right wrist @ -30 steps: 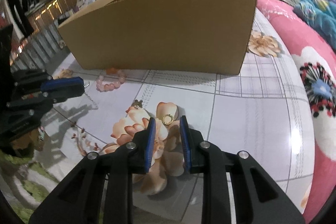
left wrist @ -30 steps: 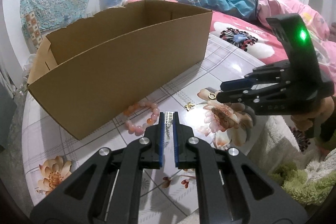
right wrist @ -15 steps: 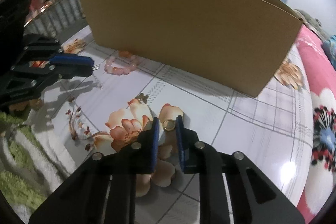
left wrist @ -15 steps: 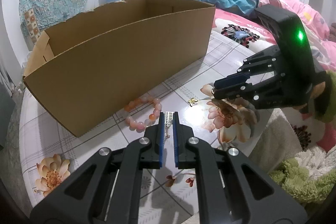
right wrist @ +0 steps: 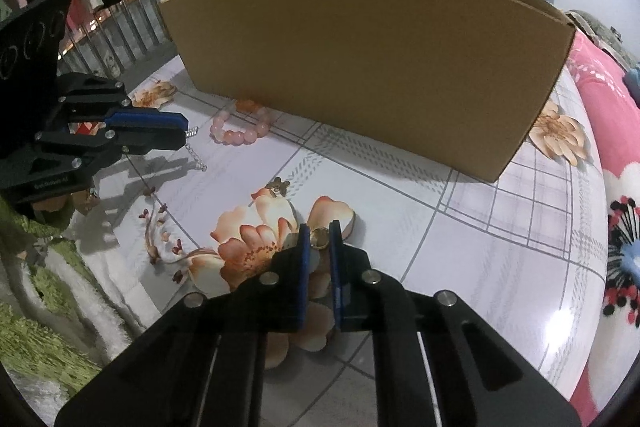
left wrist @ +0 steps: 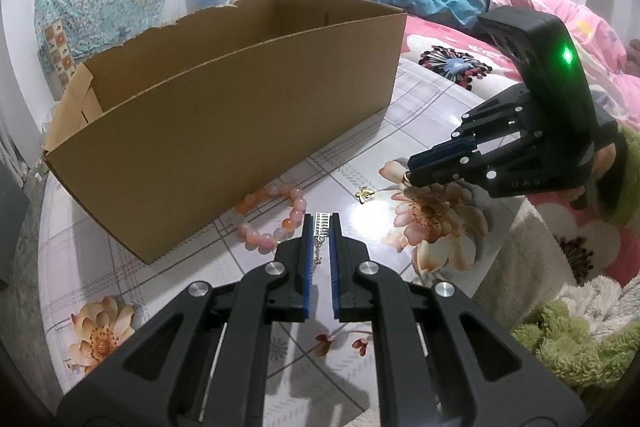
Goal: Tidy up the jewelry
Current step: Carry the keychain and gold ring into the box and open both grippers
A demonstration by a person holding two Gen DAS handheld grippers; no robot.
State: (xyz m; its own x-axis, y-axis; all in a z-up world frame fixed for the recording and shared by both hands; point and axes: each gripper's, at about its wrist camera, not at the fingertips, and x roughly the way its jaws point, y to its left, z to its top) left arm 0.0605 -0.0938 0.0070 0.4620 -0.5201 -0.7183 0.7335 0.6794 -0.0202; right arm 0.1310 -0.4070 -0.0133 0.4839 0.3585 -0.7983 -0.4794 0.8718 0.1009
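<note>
Right gripper (right wrist: 321,235) rolled since 1s ago, jaws closing w/ gold ring (right wrist: 319,238) between; left gripper (left wrist: 321,223) clamps silver chain (left wrist: 321,225).

The left gripper (left wrist: 321,223) points steeply downward, its blue-padded jaws drawn almost together and clamped on a silver chain piece (left wrist: 321,225) at the tips. The right gripper (right wrist: 320,233) also tilts steeply down and is closing its jaws, with a small gold ring (right wrist: 319,238) pinched between the pads right at the tips. In the left wrist view, the right gripper reaches in from the right, held by a hand (left wrist: 600,167) in a green sleeve.
</note>
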